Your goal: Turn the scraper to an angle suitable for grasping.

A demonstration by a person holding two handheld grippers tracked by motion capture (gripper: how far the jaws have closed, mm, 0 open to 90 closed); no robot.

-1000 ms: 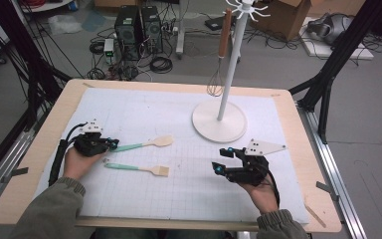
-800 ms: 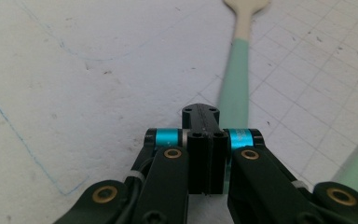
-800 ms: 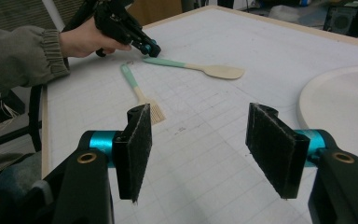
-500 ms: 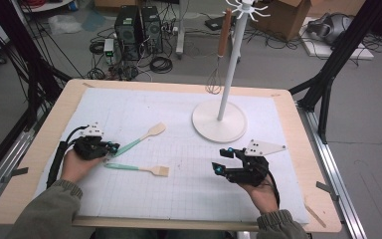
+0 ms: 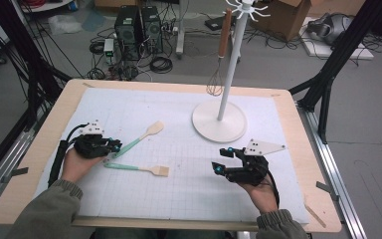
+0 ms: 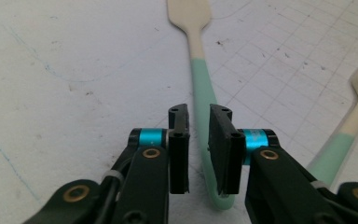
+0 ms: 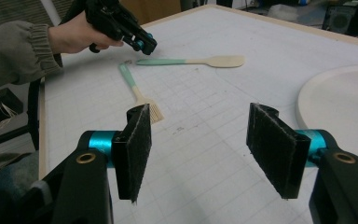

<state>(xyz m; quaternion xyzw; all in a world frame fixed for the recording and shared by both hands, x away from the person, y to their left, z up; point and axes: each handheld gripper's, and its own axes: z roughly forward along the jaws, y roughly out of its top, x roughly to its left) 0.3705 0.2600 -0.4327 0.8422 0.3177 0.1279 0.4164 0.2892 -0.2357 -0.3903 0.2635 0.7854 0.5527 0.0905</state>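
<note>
On the gridded mat (image 5: 189, 184), a brush (image 5: 138, 168) lies just beside the spatula (image 5: 140, 138).

Grey floor (image 5: 378, 114) past the table, cables (image 5: 161, 63) everywhere. Two black computer towers (image 5: 139, 25) and a cardboard box (image 5: 286, 15) behind.

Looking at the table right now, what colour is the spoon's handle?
Mint green, fading to cream at the bowl; the spoon shows best in the left gripper view.

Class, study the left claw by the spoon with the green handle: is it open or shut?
Open, just. The left claw has just been opening; its pads stand either side of the spoon handle with slim gaps showing, not pressing on it.
</note>
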